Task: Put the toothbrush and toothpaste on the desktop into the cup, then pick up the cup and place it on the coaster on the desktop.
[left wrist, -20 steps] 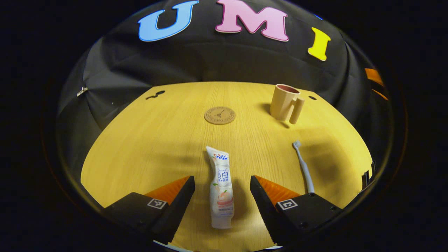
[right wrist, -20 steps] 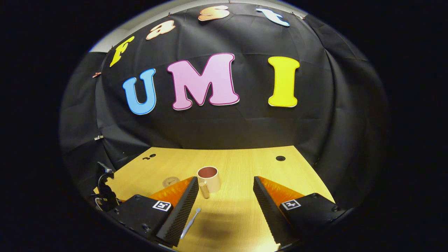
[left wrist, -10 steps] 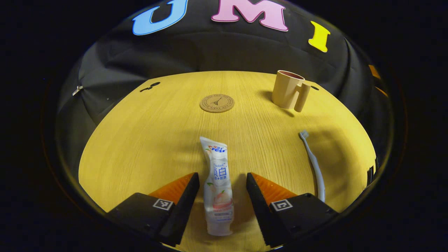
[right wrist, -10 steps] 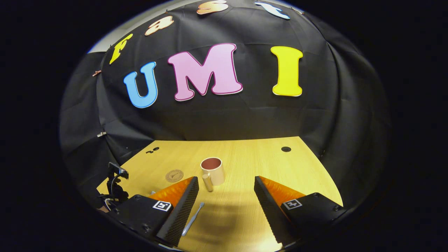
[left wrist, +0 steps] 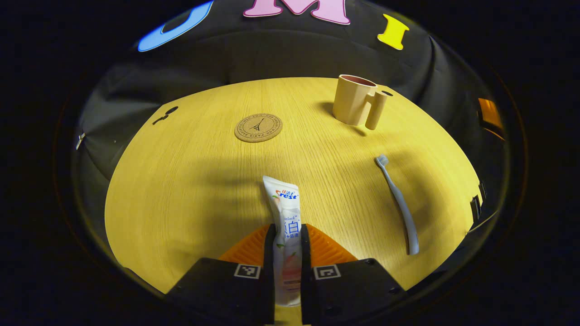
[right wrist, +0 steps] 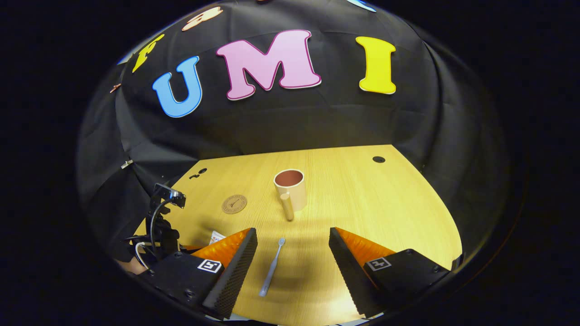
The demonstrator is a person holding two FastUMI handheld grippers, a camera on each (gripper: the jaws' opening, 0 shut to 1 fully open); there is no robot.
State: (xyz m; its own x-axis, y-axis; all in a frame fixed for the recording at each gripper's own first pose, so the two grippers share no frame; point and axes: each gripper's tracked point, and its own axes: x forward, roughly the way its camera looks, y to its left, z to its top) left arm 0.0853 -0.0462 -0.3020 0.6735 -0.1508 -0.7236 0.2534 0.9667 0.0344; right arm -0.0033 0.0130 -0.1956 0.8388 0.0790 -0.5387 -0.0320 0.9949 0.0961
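Left gripper (left wrist: 287, 253) is pinching the toothpaste tube (left wrist: 286, 217) across its lower body, both fingers pressing on it; the tube is lying flat on the desktop (left wrist: 190, 181), long axis running straight ahead. The cup (left wrist: 354, 105) is standing upright far forward and right; the coaster (left wrist: 258, 127) near it, empty. Right gripper (right wrist: 292, 267) is hanging spread above the toothbrush (right wrist: 272, 267), which is pointing bristles-first toward the cup.

coaster (left wrist: 258, 127) left of cup (left wrist: 354, 106); toothbrush (left wrist: 398, 204) before cup.
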